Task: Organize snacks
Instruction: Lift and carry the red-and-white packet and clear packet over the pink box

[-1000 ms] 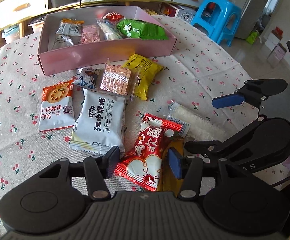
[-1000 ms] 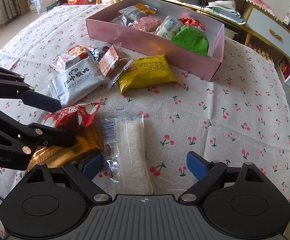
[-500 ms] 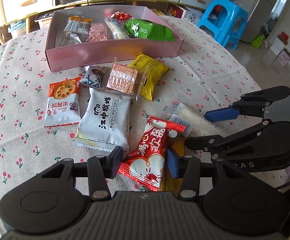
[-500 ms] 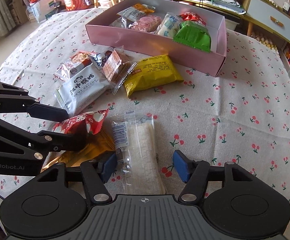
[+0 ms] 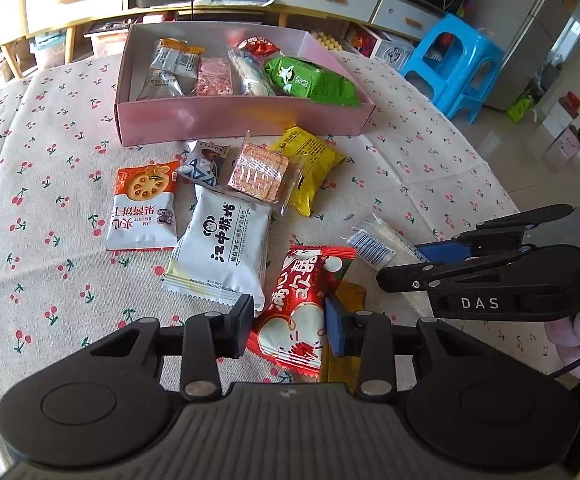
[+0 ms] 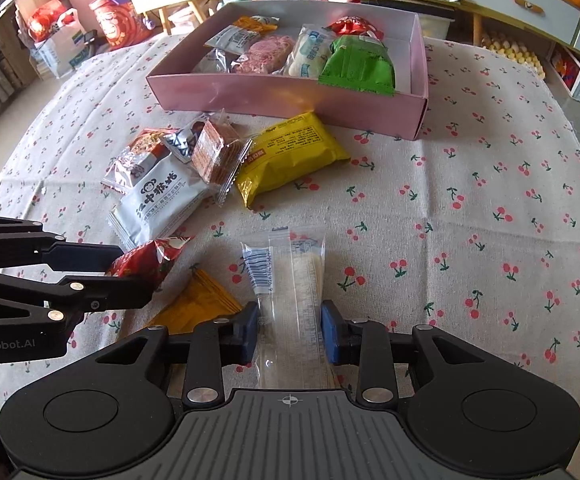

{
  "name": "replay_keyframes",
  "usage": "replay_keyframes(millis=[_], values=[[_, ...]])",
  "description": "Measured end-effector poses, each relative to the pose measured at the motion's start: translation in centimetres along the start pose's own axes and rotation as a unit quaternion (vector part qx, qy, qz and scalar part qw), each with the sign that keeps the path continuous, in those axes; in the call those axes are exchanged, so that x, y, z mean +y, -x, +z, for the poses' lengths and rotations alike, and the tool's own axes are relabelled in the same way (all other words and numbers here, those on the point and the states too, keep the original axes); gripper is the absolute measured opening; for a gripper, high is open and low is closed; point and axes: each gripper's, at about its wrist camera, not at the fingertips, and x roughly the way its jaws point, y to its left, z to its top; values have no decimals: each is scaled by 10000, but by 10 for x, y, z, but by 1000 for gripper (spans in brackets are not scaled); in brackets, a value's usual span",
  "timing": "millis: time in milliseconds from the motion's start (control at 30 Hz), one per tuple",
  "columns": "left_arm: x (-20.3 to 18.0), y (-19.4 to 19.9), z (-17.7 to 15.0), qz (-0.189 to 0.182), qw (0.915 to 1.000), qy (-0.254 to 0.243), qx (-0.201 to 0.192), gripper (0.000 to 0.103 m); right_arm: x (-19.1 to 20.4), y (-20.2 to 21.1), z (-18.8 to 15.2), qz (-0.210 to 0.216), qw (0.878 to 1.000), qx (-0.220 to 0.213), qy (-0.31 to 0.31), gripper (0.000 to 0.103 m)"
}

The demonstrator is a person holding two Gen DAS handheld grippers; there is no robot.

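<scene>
Right claw (image 6: 289, 330) just closed on clear rice-cake packet (image 6: 290, 280), long axis toward pink box (image 6: 290, 92) ahead on table. Left claw (image 5: 289, 322) just closed on red packet (image 5: 304, 300), beside it.

Both claws angled down, left claw (image 5: 286, 326) just closing, right claw (image 6: 290, 330) clamped tight.

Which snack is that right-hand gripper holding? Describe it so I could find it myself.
Start at the pink box and come across the cherry-print tablecloth toward the camera. The right gripper is shut on a long clear packet with a pale bar inside. It is the only see-through wrapper with a blue barcode strip.
</scene>
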Motion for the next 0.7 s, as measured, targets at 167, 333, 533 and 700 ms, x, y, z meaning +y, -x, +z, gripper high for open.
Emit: replay_keyframes(millis=[167,333,533,700], values=[[-2,9,5,-63,9998,49,-155,34,-7,9,5,185,9994,-93,-269,31],[2,14,9,-60,9994,196,-263,34,-12,19,12,363,9979,-217,-485,31],[10,22,18,-91,9983,390,-432,34,-17,26,22,550,9953,-324,-733,31],[17,29,30,-97,9967,548,-586,34,-24,29,33,695,9917,-418,-998,31]])
